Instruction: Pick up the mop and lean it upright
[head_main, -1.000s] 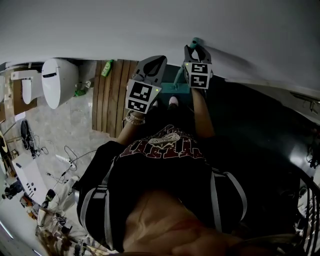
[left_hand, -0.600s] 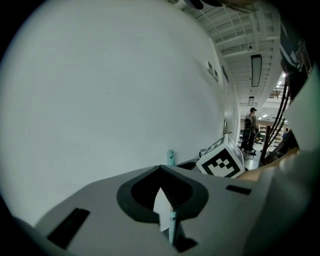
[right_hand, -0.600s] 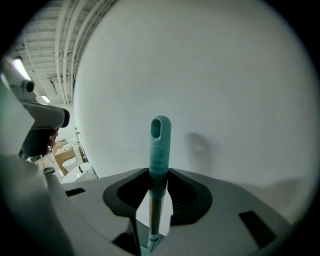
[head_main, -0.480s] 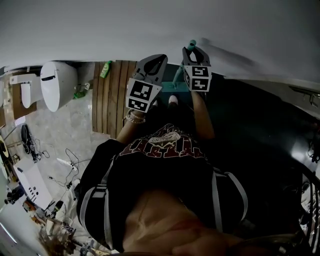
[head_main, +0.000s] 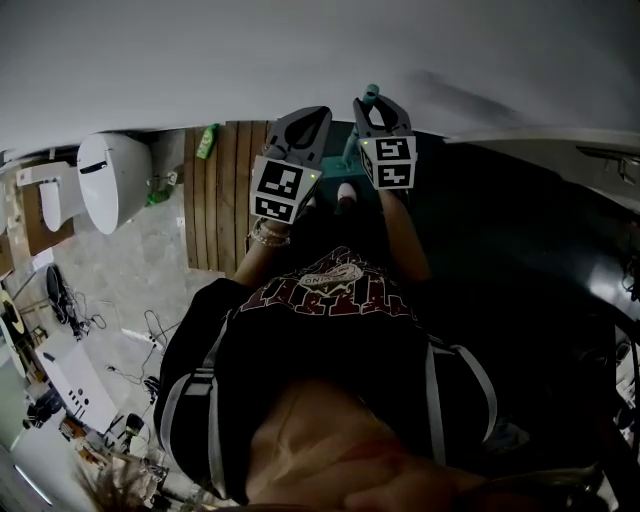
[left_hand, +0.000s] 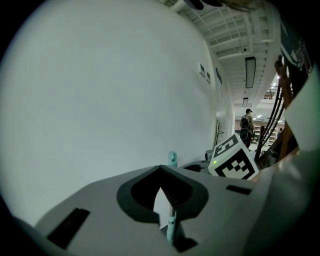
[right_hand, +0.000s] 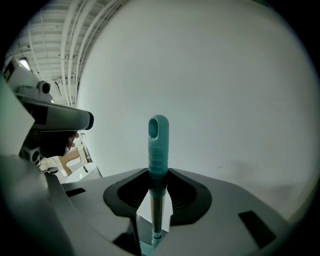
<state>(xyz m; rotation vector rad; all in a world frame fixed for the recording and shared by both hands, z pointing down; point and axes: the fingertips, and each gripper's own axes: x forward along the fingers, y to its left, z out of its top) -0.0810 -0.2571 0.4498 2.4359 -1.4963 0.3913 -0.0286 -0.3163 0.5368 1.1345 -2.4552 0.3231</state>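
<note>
The mop's teal handle tip (head_main: 372, 92) rises close to the white wall, and its pole (head_main: 351, 150) runs down between my two grippers. In the right gripper view the teal grip (right_hand: 158, 142) stands upright in the notch of my right gripper (right_hand: 159, 175), whose jaws are closing and press on the pole just below it. My left gripper (left_hand: 162, 172) is shut on the thin pole (left_hand: 171, 227) lower down. In the head view the left gripper (head_main: 308, 122) sits left of and below the right gripper (head_main: 381, 102). The mop head is hidden.
A white wall (head_main: 300, 50) fills the space ahead. A wooden slatted mat (head_main: 215, 200), a green bottle (head_main: 208, 141) and a white toilet (head_main: 105, 178) lie to the left. Cables and clutter (head_main: 70, 400) cover the floor at lower left. A distant person (left_hand: 246, 124) stands down the hall.
Both grippers and the mop handle have shifted slightly left in the head view. Both keep their hold on the mop.
</note>
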